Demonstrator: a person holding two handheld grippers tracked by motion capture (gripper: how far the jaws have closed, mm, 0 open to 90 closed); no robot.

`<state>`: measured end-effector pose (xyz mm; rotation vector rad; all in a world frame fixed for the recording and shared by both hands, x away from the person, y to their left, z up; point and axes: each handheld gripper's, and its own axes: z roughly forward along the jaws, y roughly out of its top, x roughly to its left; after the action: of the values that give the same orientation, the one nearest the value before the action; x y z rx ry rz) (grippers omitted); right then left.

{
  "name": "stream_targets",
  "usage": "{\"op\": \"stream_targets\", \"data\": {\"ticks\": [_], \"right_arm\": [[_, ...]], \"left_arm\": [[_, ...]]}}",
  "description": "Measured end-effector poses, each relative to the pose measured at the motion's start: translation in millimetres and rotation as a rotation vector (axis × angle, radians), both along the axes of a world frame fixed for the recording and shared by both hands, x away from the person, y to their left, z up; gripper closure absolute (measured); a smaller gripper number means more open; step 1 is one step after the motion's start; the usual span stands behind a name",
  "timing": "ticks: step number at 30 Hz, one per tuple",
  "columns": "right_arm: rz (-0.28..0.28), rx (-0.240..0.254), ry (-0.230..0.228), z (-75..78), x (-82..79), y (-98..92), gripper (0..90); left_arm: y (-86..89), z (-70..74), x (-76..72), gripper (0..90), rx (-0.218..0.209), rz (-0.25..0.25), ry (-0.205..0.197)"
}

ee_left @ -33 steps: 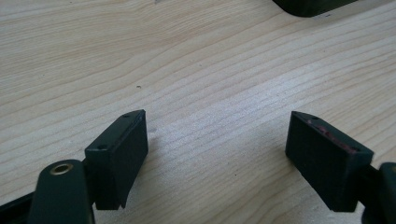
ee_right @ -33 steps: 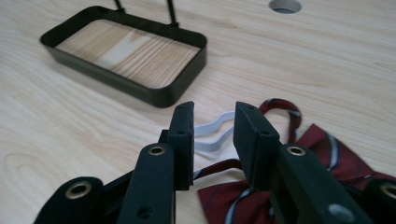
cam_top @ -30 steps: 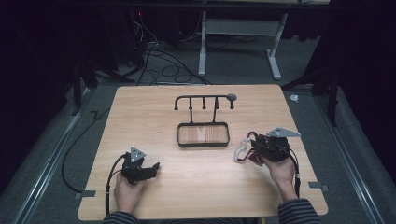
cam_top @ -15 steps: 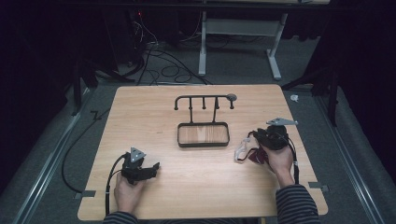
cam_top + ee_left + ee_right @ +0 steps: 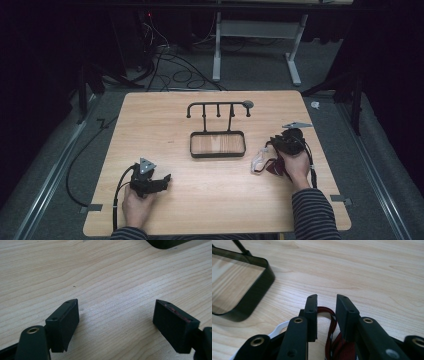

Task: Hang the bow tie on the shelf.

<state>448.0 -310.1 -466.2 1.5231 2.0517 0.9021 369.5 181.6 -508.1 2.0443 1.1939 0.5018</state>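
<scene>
While the right claw (image 5: 325,315) hangs over the goggles (image 5: 263,162), its jaws stand narrow with only the dark red strap (image 5: 331,322) below the gap, not yet pinched. They lie on the tabletop (image 5: 210,200) just right of the rack (image 5: 218,131). Light, with a soft strap and a clear, likely slippery lens, they are best taken by the strap or the frame edge. Well apart, the left claw (image 5: 125,322) rests wide and empty. Nothing blocks the way to the rack's black tray (image 5: 252,297).
</scene>
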Motion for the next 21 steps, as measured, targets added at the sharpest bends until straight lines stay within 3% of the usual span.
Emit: {"op": "stream_targets", "data": {"ticks": [15,21], "right_arm": [[-0.018,-0.015,0.054,-18.2,14.1,-0.4,74.3],[-0.007,-0.022,0.077,-24.1,16.0,3.2,82.0]], "left_arm": [[0.0,0.0,0.0,21.5,0.000,0.000,0.000],[0.0,0.0,0.0,21.5,0.000,0.000,0.000]]}}
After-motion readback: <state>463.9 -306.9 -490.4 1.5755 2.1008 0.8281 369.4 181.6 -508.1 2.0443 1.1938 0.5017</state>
